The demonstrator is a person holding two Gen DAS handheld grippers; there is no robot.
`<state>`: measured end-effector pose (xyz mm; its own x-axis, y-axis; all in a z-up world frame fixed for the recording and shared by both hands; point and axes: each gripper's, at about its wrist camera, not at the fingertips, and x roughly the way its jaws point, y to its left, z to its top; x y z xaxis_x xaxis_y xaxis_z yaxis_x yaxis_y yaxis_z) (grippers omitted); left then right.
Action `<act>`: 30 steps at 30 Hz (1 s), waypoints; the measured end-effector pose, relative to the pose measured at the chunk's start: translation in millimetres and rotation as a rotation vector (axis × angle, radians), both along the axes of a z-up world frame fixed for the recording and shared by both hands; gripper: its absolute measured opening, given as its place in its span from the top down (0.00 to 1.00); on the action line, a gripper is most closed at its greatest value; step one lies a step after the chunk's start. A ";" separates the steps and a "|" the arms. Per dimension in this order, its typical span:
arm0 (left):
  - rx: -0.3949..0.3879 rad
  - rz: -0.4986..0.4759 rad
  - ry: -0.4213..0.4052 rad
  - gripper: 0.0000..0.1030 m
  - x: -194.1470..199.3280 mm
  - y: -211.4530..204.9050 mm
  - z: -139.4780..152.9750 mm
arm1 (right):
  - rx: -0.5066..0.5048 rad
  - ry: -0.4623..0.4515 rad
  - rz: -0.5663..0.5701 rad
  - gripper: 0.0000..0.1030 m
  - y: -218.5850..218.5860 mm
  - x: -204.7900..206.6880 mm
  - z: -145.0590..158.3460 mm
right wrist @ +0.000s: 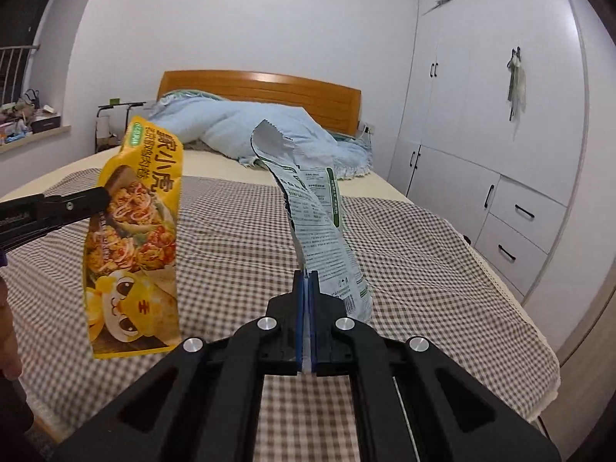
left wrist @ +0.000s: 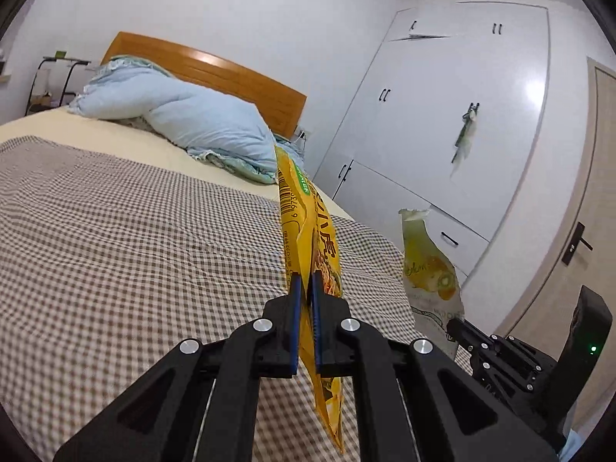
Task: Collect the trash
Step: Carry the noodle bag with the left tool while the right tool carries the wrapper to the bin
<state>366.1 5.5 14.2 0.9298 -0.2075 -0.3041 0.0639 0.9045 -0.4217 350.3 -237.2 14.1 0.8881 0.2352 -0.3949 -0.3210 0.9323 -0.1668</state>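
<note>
My left gripper is shut on a yellow snack wrapper, seen edge-on above the bed. From the right wrist view the same yellow wrapper hangs flat at the left, pinched by the left gripper. My right gripper is shut on a torn white wrapper with small print on its back, which stands up from the blue pads. The left wrist view shows that white wrapper at the right, fruit printed on its front, held by the right gripper. Both wrappers are clear of the bed.
A checked brown-and-white cloth covers the bed, with a light blue quilt bunched by the wooden headboard. White wardrobes with drawers line the right side. A door stands at far right. A cluttered windowsill lies at far left.
</note>
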 end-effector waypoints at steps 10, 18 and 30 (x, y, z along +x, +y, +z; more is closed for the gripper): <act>0.086 -0.035 -0.044 0.98 -79.9 -29.2 27.5 | 0.046 -0.036 0.054 0.98 -16.5 -78.7 18.9; 0.100 -0.067 -0.047 0.98 -135.3 -43.1 29.0 | 0.085 -0.052 0.092 0.98 -32.3 -131.6 27.9; 0.146 -0.127 -0.002 0.98 -201.7 -60.1 11.5 | 0.143 0.029 0.150 0.98 -49.6 -192.9 12.0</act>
